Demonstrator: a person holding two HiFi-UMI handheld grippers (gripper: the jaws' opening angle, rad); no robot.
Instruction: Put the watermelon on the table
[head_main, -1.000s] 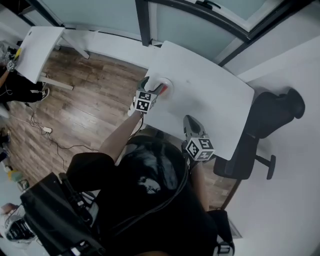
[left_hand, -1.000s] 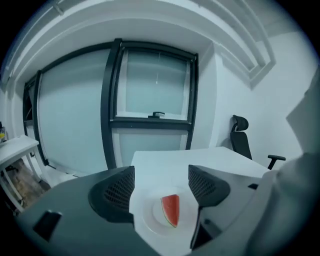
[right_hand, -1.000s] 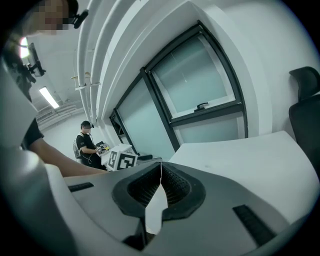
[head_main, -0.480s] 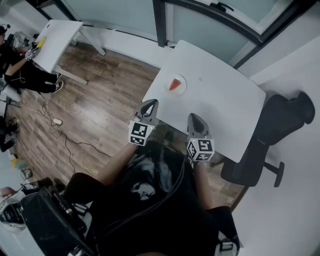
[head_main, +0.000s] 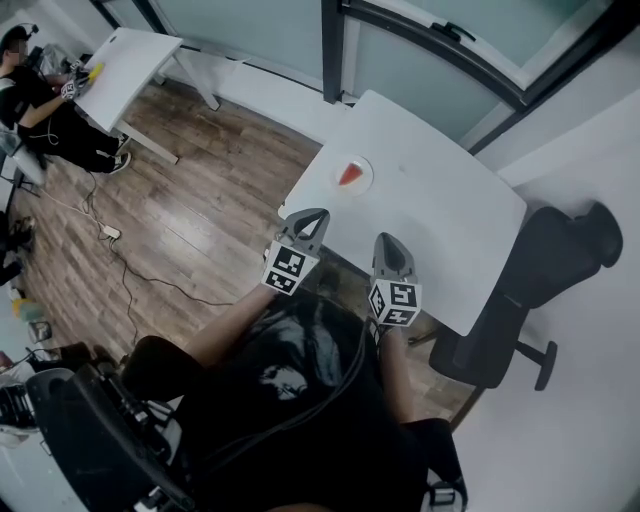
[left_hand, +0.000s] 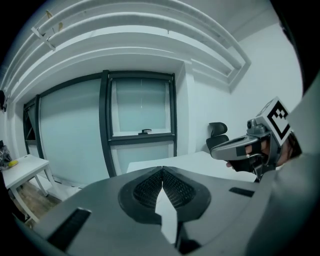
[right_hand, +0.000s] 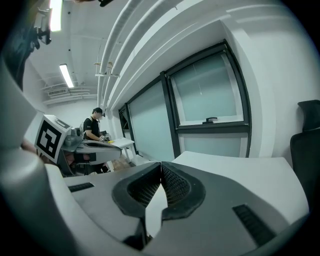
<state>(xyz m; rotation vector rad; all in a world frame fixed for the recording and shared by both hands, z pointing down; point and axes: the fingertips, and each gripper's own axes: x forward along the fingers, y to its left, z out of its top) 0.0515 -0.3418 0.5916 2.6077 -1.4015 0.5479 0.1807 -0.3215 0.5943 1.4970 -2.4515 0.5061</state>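
Observation:
A red watermelon slice (head_main: 349, 174) lies on a small white plate (head_main: 364, 165) near the left edge of the white table (head_main: 440, 210) in the head view. My left gripper (head_main: 316, 214) hovers off the table's near-left corner, below the plate, jaws shut and empty. My right gripper (head_main: 385, 241) hangs over the table's near edge, also shut with nothing in it. In the left gripper view my left gripper (left_hand: 162, 170) shows its pads closed together, with the right gripper (left_hand: 240, 147) at the right. The right gripper view shows its own jaws (right_hand: 161, 165) pressed together over the table (right_hand: 235, 170).
A black office chair (head_main: 545, 270) stands at the table's right side. A dark window frame (head_main: 335, 45) runs behind the table. A second white desk (head_main: 125, 65) with a seated person (head_main: 45, 110) is at far left. Cables (head_main: 110, 235) lie on the wooden floor.
My left gripper has let go at the plate and drawn back toward me, off the table's edge, with its jaws now shut. The slice stays on the plate. The right gripper barely shifted.

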